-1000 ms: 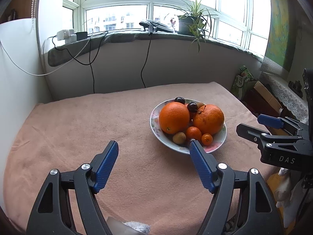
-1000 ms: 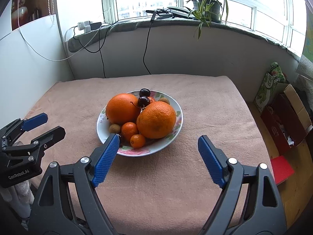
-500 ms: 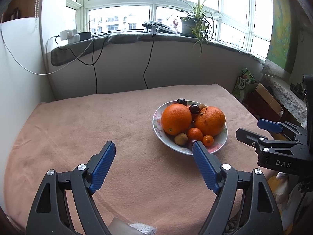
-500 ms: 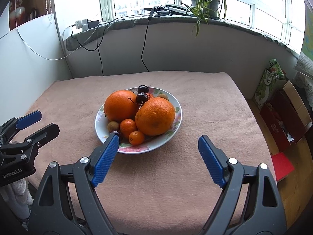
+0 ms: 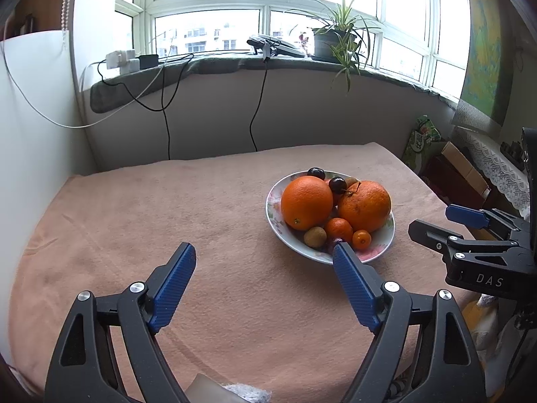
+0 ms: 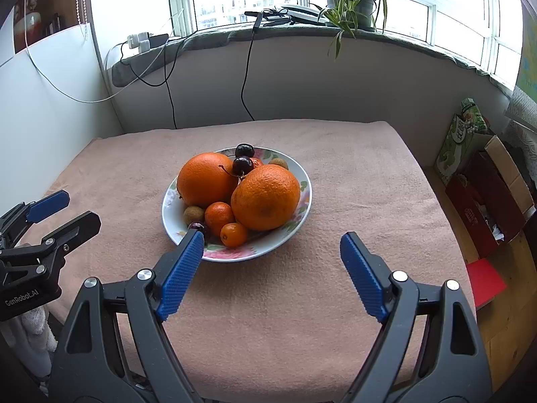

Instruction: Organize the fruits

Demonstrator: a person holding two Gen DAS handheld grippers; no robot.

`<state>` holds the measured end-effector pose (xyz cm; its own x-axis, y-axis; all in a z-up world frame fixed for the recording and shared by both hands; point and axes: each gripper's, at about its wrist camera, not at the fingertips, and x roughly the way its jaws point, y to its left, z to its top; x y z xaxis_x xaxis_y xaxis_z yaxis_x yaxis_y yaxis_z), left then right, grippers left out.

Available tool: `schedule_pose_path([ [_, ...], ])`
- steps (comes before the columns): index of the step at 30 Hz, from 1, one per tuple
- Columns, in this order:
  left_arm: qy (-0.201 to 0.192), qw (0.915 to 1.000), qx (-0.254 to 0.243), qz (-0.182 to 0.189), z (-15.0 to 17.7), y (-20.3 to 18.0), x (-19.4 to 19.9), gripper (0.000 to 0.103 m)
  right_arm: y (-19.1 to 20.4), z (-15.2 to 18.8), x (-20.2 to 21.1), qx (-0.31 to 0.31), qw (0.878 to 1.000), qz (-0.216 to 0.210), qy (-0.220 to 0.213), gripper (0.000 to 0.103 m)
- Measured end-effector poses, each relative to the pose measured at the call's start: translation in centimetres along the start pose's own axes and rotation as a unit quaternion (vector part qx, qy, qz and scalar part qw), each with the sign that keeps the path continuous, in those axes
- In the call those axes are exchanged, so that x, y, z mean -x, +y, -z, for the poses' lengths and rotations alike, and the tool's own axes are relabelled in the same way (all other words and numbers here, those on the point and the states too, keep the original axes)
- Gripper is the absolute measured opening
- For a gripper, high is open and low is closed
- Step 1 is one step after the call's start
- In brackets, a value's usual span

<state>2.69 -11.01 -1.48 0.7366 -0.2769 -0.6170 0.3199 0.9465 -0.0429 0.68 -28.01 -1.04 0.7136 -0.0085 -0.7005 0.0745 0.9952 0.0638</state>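
Observation:
A flowered plate [image 5: 381, 251] [image 6: 285, 235] sits on the pink-clothed table. It holds two big oranges [image 5: 306, 202] [image 6: 265, 196], two small tangerines [image 6: 219, 214], a kumquat [image 6: 234, 234], dark cherries [image 6: 243, 164] and small brown fruits [image 5: 314, 236]. My left gripper [image 5: 263, 252] is open and empty, above the cloth to the near left of the plate. My right gripper [image 6: 272, 240] is open and empty, just short of the plate's near rim. Each gripper shows in the other's view, the right gripper [image 5: 466, 231] and the left gripper [image 6: 50, 215].
The pink cloth [image 5: 134, 218] covers the table up to a white wall at left and a sill wall at back. Cables [image 5: 258, 107] hang from the windowsill, which carries a potted plant [image 5: 335, 43]. Boxes and bags [image 6: 486, 184] stand on the floor at right.
Both grippers have drawn back slightly toward me and risen, so the plate sits a little farther off. Both stay open; the fruits have not moved.

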Motion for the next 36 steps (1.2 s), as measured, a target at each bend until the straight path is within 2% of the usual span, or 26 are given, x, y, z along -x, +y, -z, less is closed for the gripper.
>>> schedule_pose_path([
  [11,0.002,0.9999,0.007,-0.013,0.00,0.33,-0.17,0.087,-0.19,0.05,-0.22,-0.006,1.000,-0.001,0.004,0.086],
  [36,0.003,0.9999,0.007,-0.011,-0.06,0.14,-0.19,0.087,-0.22,-0.03,-0.66,-0.008,1.000,-0.002,0.008,0.086],
])
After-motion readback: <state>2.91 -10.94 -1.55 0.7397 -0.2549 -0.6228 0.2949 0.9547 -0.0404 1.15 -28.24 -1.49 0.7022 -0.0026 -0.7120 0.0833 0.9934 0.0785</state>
